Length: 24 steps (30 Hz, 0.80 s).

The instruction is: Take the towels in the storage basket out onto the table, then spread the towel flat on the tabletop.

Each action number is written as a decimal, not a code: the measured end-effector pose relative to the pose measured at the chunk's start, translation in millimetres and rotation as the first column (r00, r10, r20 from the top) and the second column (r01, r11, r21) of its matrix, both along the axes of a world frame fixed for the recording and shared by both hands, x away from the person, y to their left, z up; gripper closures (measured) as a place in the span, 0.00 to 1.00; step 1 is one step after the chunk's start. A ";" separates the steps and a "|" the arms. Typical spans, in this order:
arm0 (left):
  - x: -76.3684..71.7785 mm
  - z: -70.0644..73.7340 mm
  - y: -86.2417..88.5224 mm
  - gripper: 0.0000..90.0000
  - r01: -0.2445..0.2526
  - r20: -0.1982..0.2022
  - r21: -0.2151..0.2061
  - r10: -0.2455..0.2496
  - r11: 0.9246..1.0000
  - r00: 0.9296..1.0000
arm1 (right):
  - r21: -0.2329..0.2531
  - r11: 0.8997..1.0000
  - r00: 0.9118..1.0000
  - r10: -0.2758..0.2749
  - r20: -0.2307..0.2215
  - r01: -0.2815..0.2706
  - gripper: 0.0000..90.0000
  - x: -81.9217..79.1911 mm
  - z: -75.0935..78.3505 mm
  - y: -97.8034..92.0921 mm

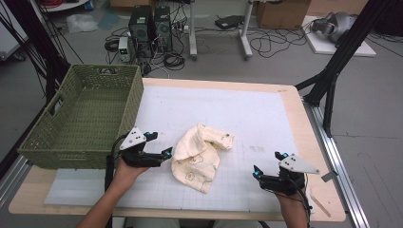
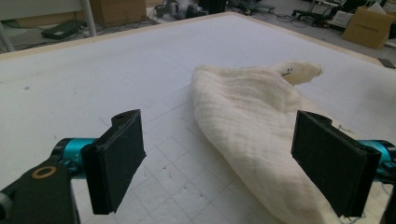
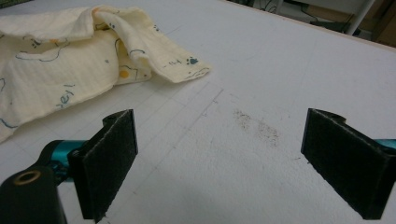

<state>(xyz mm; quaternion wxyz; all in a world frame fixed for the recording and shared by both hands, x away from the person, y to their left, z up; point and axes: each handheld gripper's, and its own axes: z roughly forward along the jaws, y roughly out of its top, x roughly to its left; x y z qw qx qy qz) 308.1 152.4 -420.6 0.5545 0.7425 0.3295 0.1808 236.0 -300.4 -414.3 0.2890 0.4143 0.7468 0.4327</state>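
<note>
A crumpled cream cloth (image 1: 198, 154) with small printed animals lies on the white gridded mat (image 1: 247, 118) near the table's middle front. My left gripper (image 1: 159, 144) stands open just left of the cloth, its jaws wide apart. In the left gripper view the cloth (image 2: 252, 121) lies ahead and to the right, close to the right jaw, with nothing between the jaws (image 2: 219, 158). My right gripper (image 1: 268, 164) is open at the front right, well clear of the cloth. In the right gripper view the cloth (image 3: 70, 51) lies at the upper left, beyond the open jaws (image 3: 219, 158).
A green woven basket (image 1: 83, 116) stands on the table's left side, right behind my left hand. The mat bears a faint dark smudge (image 3: 257, 126) ahead of the right gripper. Cables, computer towers (image 1: 149, 28) and boxes lie on the floor beyond the table.
</note>
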 end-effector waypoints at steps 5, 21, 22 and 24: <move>0.4 0.0 1.5 0.19 0.008 0.004 -0.003 -0.008 1.000 1.000 | -0.004 1.000 1.000 0.000 -0.007 0.000 0.11 0.7 -0.7 1.2; 1.1 0.8 -1.9 0.20 0.017 0.004 -0.003 -0.017 1.000 1.000 | -0.009 1.000 1.000 -0.001 -0.007 0.001 0.11 0.4 -0.8 1.6; 1.3 0.6 -1.9 0.20 0.016 0.002 -0.005 -0.016 1.000 1.000 | -0.010 1.000 1.000 0.000 -0.008 0.000 0.11 0.7 -1.3 2.2; 1.2 0.3 -1.7 0.20 0.015 -0.001 -0.003 -0.015 1.000 1.000 | -0.012 1.000 1.000 0.001 -0.008 -0.001 0.11 0.9 -1.4 2.0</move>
